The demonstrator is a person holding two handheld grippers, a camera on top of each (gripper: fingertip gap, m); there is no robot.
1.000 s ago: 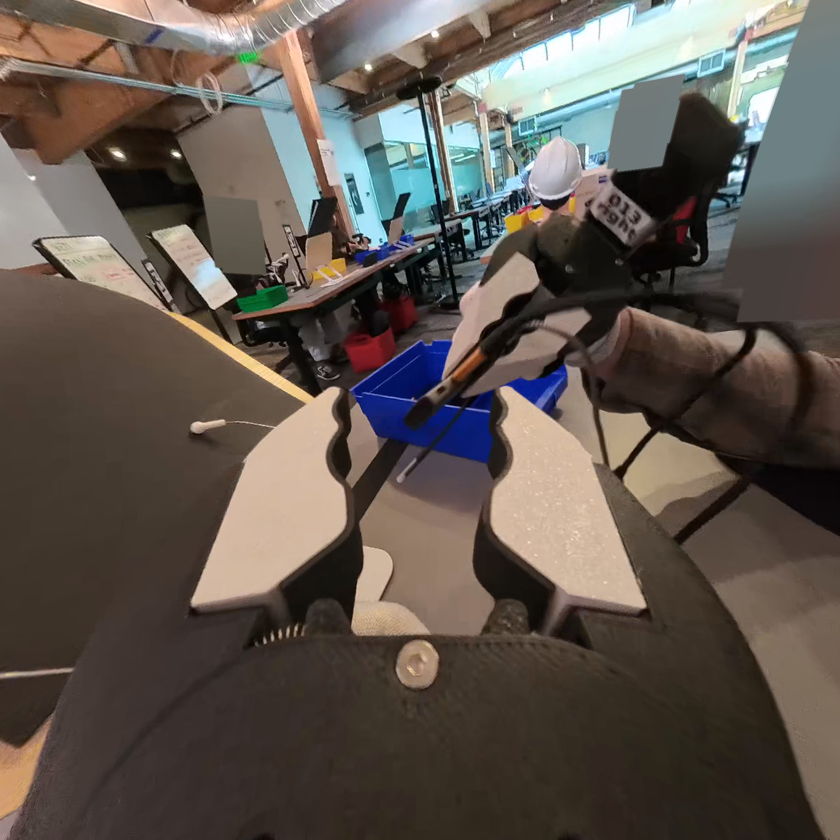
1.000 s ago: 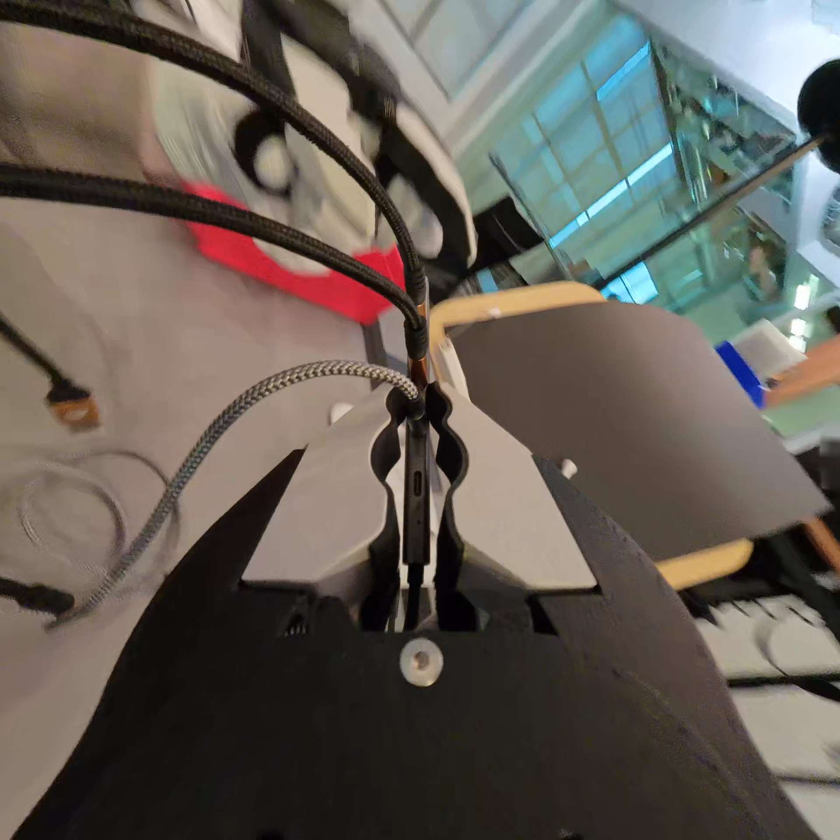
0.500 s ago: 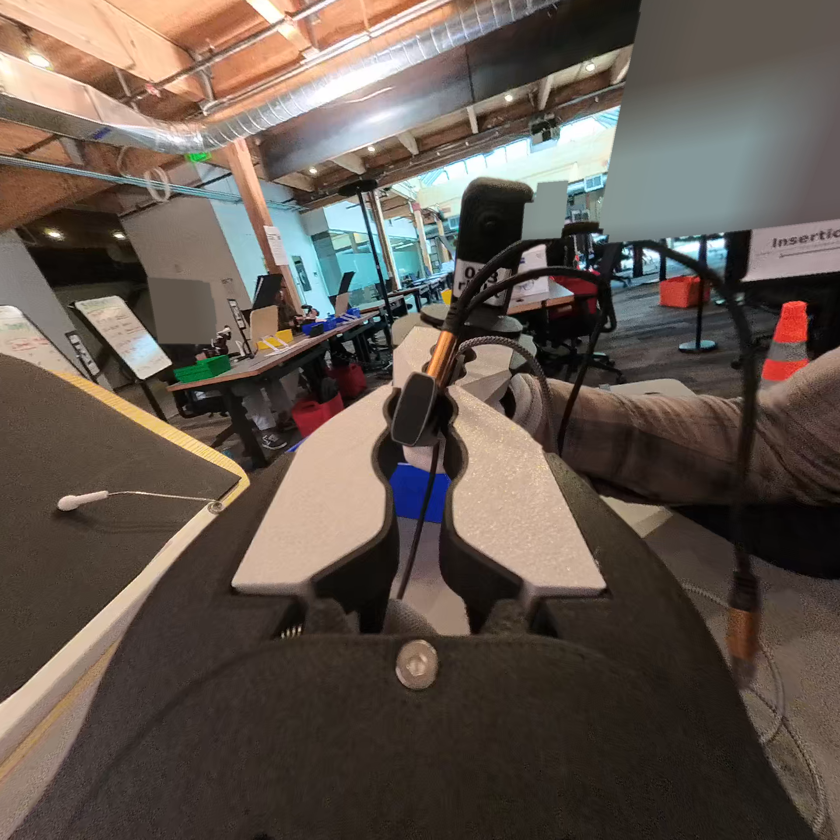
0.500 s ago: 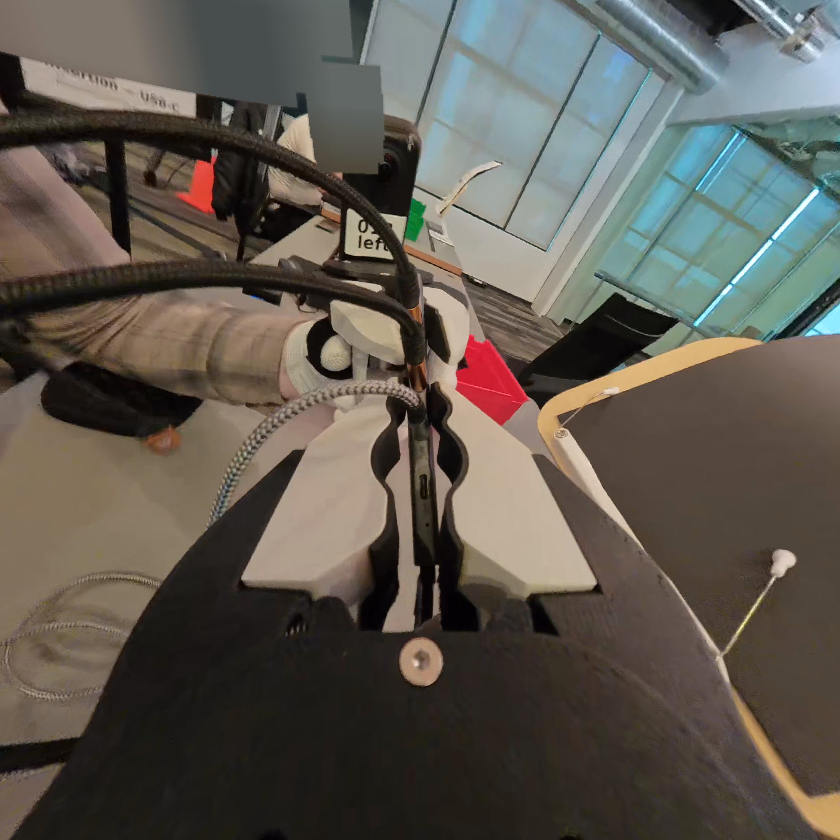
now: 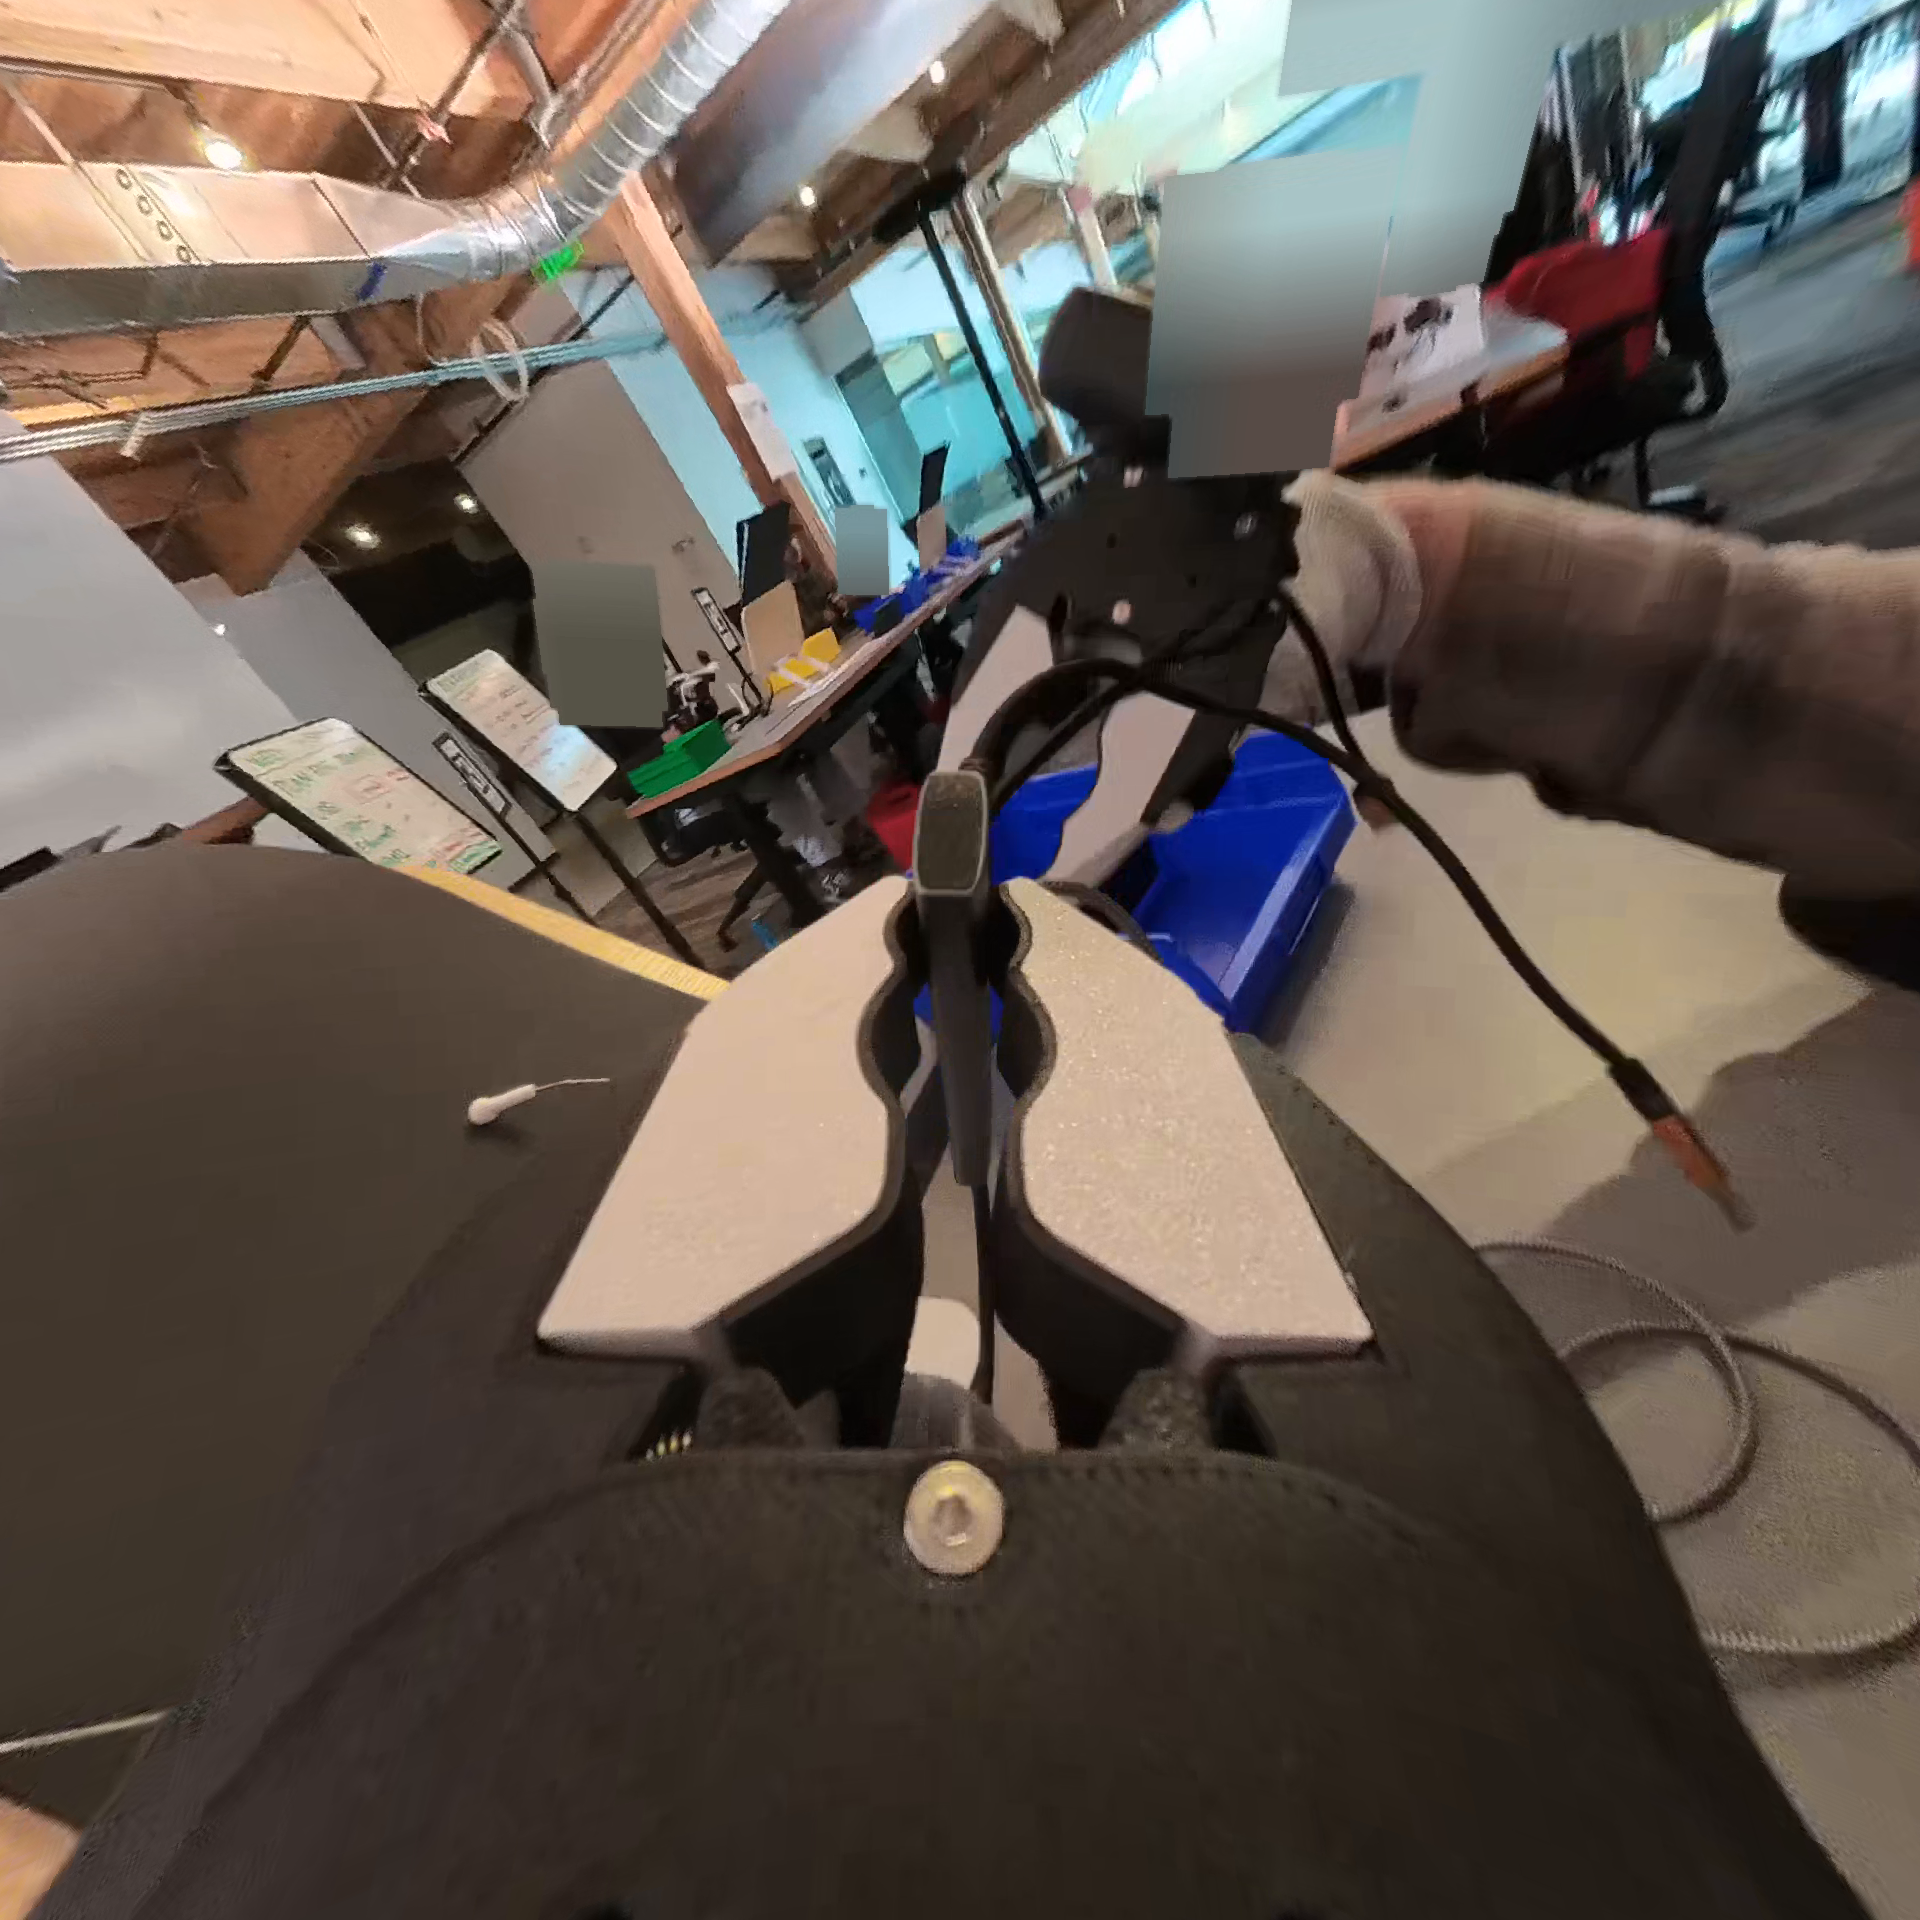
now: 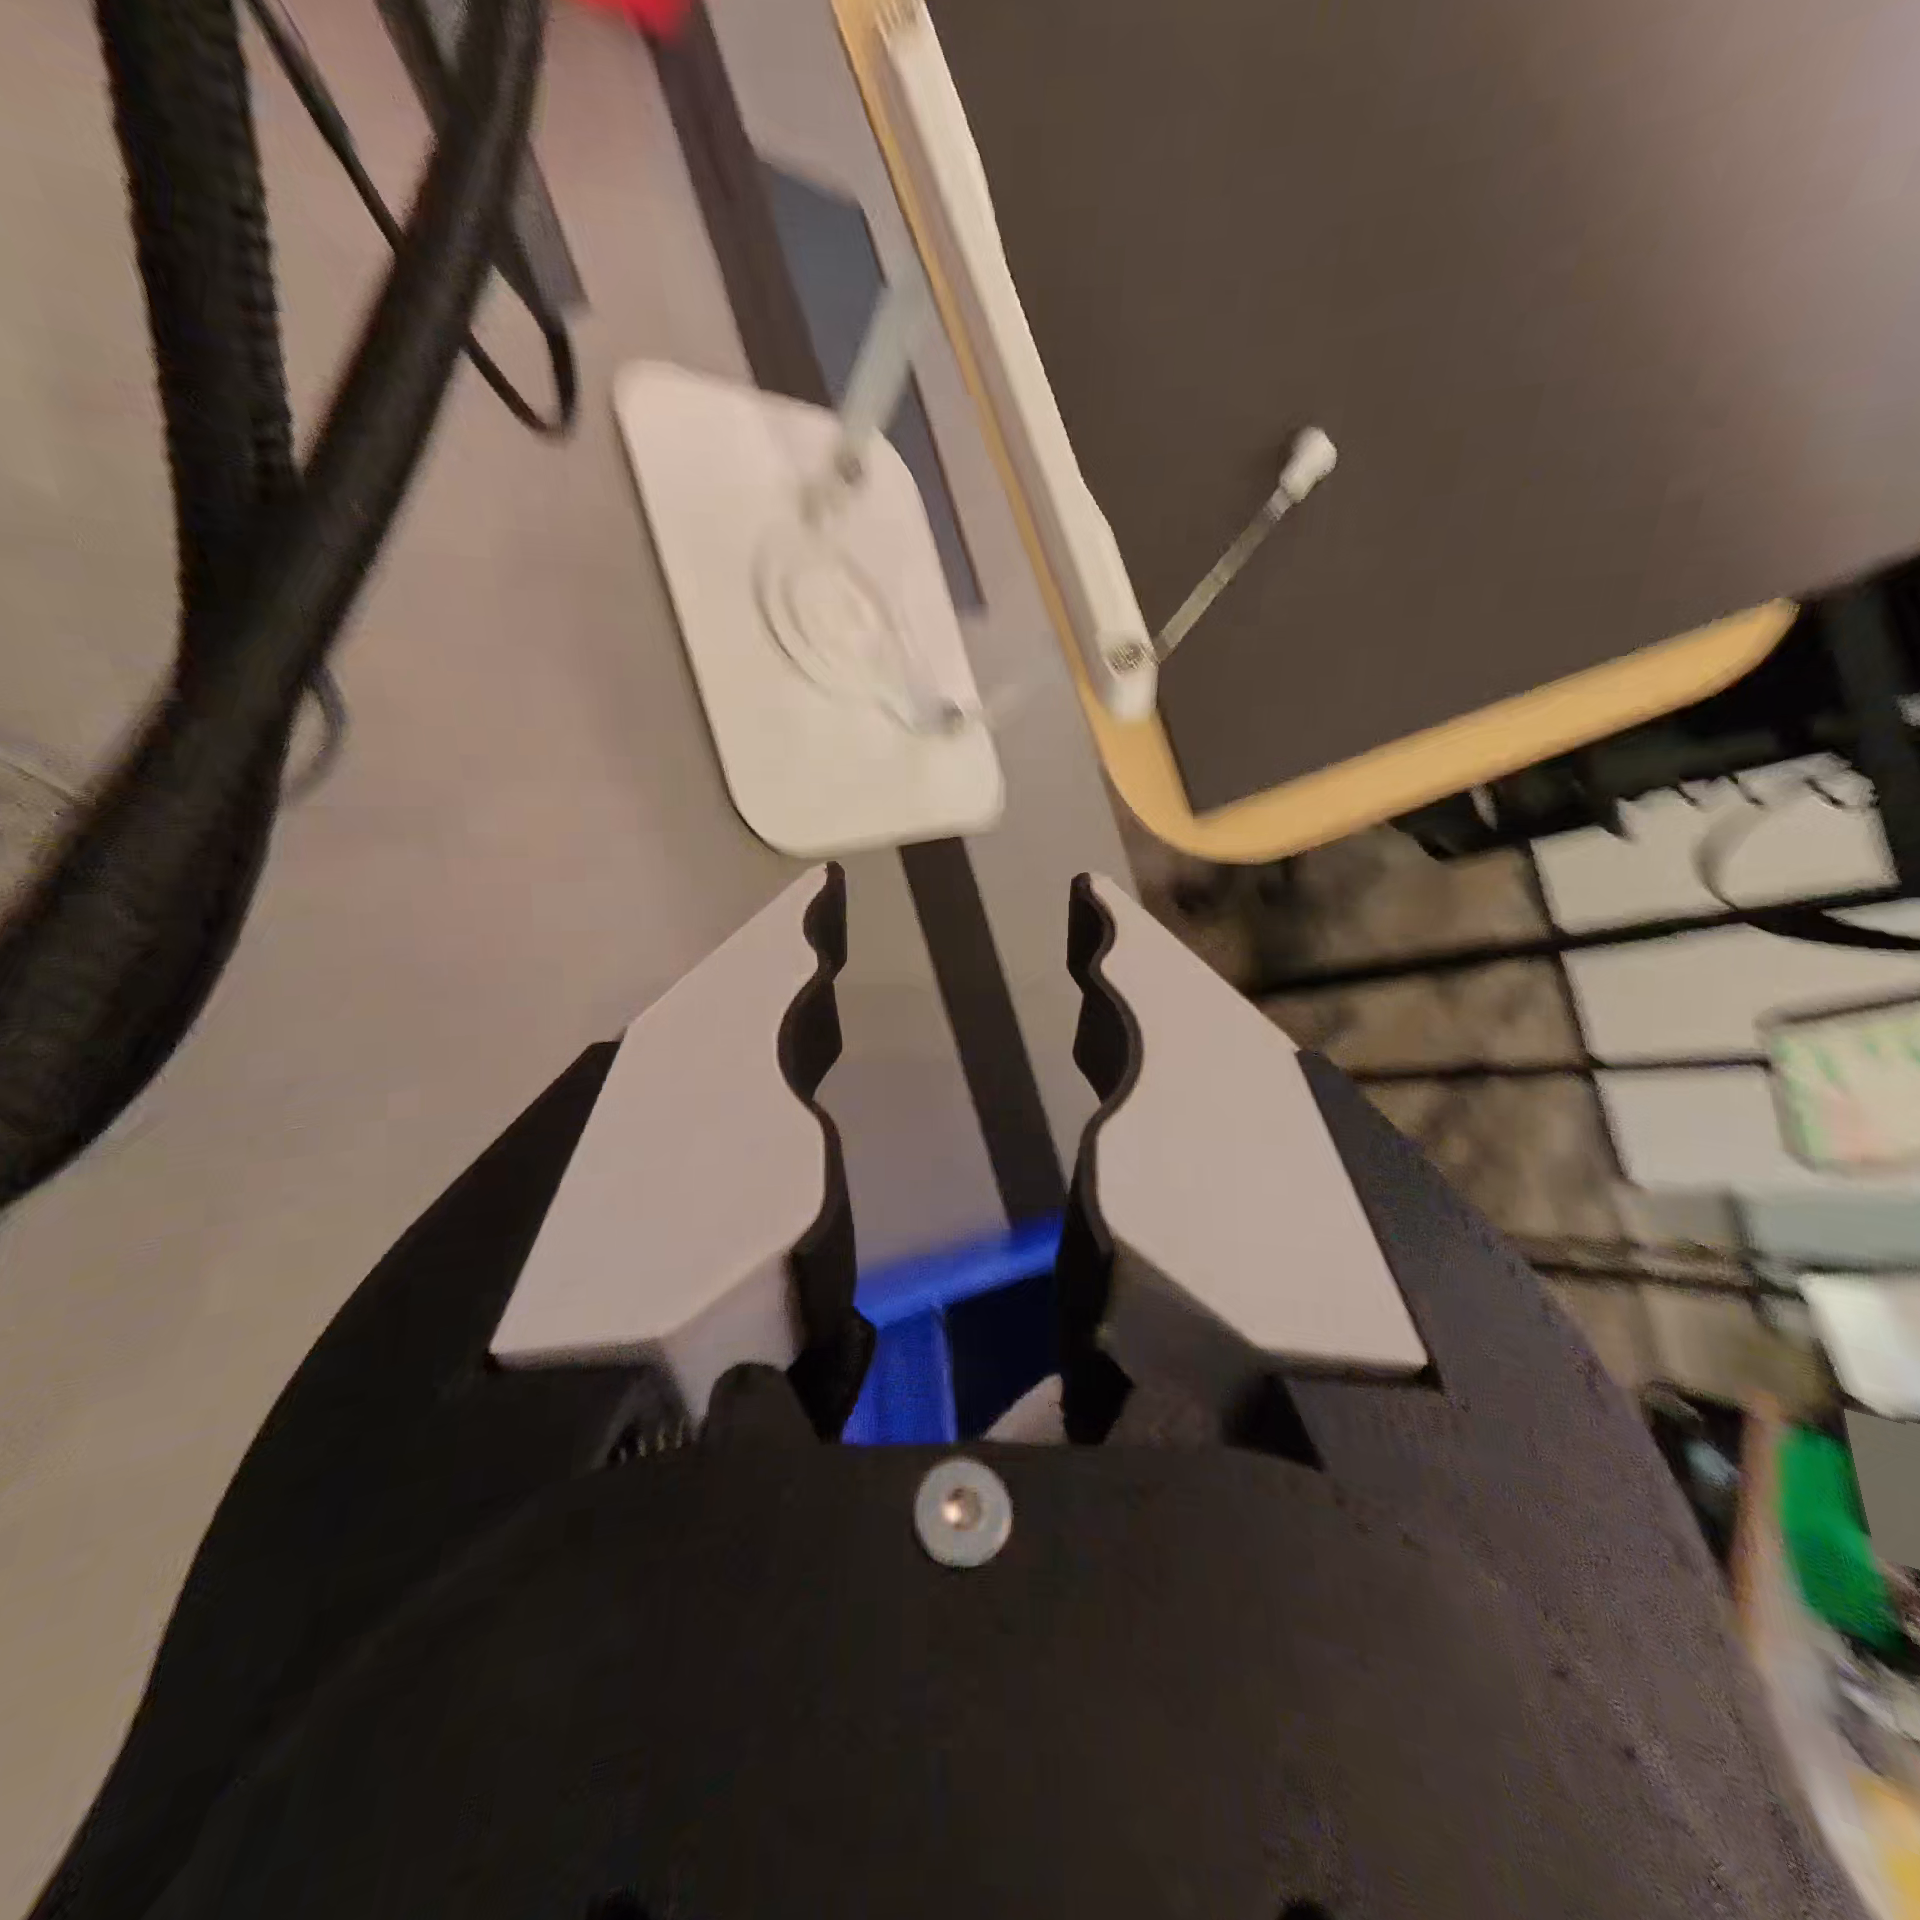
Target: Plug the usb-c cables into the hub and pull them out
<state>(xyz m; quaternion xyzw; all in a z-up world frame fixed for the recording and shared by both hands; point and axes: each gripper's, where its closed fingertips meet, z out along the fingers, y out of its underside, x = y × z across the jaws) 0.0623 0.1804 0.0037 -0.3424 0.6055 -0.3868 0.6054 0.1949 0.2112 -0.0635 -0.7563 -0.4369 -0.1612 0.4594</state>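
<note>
In the left wrist view my left gripper (image 5: 951,904) is shut on the slim dark hub (image 5: 951,847), which stands upright between the pads with its top end above the fingertips. Its thin lead (image 5: 980,1278) runs down between the fingers. A black cable (image 5: 1029,707) rises at the hub's top end and runs right. A loose copper-tipped plug (image 5: 1688,1148) hangs from another black cable at the right. My right gripper (image 5: 1122,758) is beyond the hub, held by a gloved hand. In the right wrist view it (image 6: 956,883) is open and empty above the table.
A blue bin (image 5: 1257,894) stands on the grey table behind the hub. A black board with a yellow edge (image 5: 260,1143) is at the left, also in the right wrist view (image 6: 1455,312). A white stand base (image 6: 810,623) and thick black cables (image 6: 208,623) lie ahead of the right gripper. A grey braided coil (image 5: 1714,1455) lies at the right. Across from one pair of fingers to the other is roughly 15 cm.
The hub passed from my right gripper to my left. The left pads closed on it, then the right jaws opened, let go and drew away.
</note>
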